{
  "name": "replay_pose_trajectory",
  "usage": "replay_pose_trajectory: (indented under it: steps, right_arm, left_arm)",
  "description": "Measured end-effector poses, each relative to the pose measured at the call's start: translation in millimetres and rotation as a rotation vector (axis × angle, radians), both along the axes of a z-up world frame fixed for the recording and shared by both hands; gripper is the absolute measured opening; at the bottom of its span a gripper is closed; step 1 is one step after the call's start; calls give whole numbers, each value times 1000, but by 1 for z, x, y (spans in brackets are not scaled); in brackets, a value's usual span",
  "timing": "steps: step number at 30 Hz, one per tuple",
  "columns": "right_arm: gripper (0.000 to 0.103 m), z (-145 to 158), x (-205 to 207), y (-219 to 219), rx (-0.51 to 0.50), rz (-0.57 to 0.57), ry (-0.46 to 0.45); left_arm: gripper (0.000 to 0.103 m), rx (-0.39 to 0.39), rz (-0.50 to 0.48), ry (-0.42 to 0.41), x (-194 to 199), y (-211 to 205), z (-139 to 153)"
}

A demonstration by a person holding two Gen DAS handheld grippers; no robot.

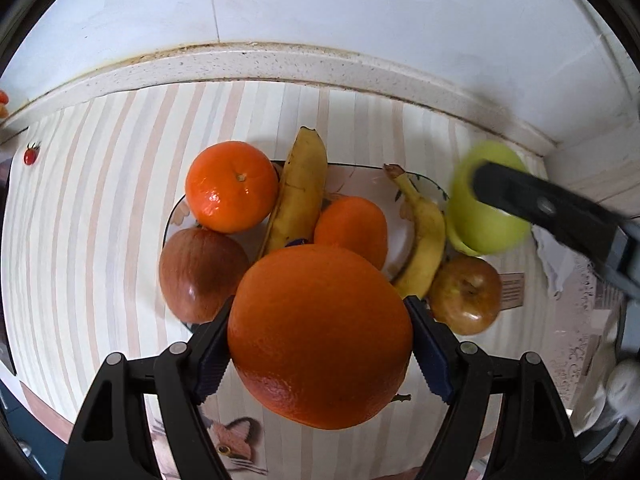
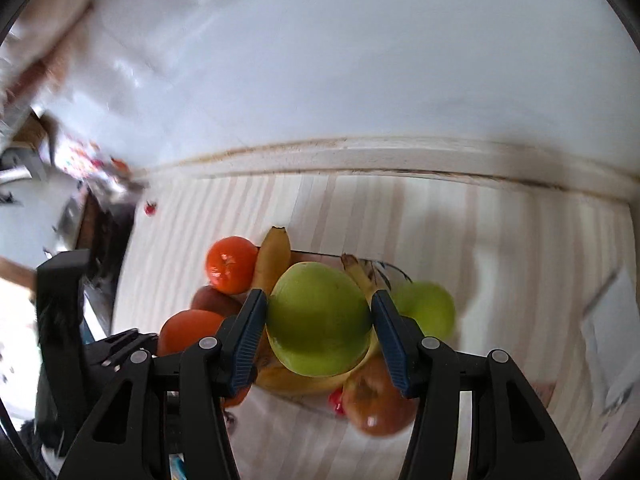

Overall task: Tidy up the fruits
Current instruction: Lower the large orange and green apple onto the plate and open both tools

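My left gripper is shut on a large orange and holds it above the near edge of a patterned plate. The plate holds a tangerine, a red apple, two bananas and another orange. My right gripper is shut on a green apple above the plate's right side; it shows in the left wrist view. A second green apple lies behind it. A red-yellow apple sits by the plate's right edge.
The striped tablecloth runs back to a stone ledge and white wall. A cherry tomato lies at the far left. A crumpled white tissue lies at the right. Dark clutter stands at the left in the right wrist view.
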State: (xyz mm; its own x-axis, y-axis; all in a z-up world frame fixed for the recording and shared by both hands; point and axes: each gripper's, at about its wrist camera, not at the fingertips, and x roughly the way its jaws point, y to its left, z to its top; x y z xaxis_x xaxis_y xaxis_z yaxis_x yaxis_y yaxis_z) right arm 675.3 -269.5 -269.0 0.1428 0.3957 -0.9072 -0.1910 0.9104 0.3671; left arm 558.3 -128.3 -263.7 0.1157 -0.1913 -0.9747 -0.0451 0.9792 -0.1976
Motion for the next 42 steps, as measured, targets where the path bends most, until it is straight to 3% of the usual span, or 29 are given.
replay_pose_trajectory:
  steps: [10,18,20,25,30,42]
  right_arm:
    - [57,-44,13,28,-99,101,72]
    - [58,-63,16,25,-112,87,123]
    - [66,-64,17,25,-111,82,132]
    - [73,-64,18,24,-90,61,138]
    - [74,-62,17,22,-83,43,134]
    - [87,-36,9,6,-28,-45,91]
  left_arm:
    - [78,85,-32,26,8,-12,-29]
    - [80,72,-31,39,9,-11,-31]
    - [80,70,-25,49,11,-11,-31]
    - [79,57,-1,50,11,-7,-28]
    - [79,51,4,34,7,-2,-20]
    - [79,56,21,-49,-4,11,15]
